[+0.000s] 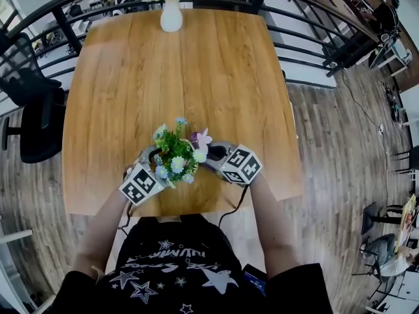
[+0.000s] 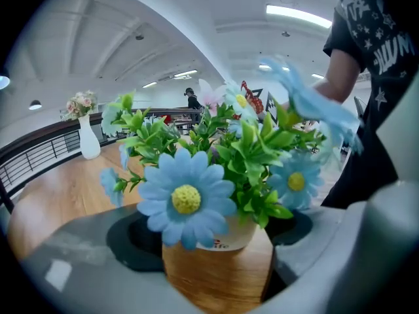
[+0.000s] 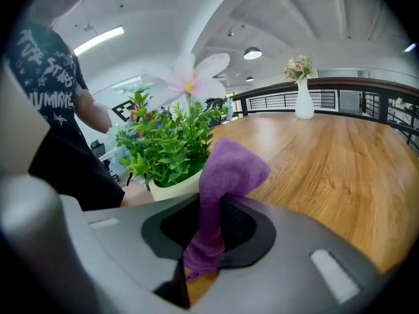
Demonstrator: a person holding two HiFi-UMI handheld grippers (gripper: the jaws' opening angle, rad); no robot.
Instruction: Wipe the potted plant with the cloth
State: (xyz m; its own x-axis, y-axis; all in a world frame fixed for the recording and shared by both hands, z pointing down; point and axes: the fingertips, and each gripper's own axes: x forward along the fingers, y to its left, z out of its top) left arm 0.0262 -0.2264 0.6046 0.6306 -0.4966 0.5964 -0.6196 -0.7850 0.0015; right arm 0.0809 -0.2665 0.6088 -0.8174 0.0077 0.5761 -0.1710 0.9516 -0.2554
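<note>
The potted plant (image 1: pixel 175 156) stands on the wooden table (image 1: pixel 131 77), close to its near edge, between the two grippers. Its white pot (image 2: pixel 226 237) is upright and holds dense green leaves with blue daisy-type flowers (image 2: pixel 186 198) and one pale pink flower (image 3: pixel 190 78).

The left gripper (image 1: pixel 152 159) has its jaws set wide apart, with the pot held between them. The right gripper (image 1: pixel 211 152) has its jaws closed to a narrow gap on the purple cloth (image 3: pixel 222 188). The cloth stands up from the jaws in a folded hump, just beside the pot rim and the leaves; contact with them cannot be confirmed.

A white vase (image 1: pixel 171 15) holding flowers stands at the table's far edge, well apart from the plant.
</note>
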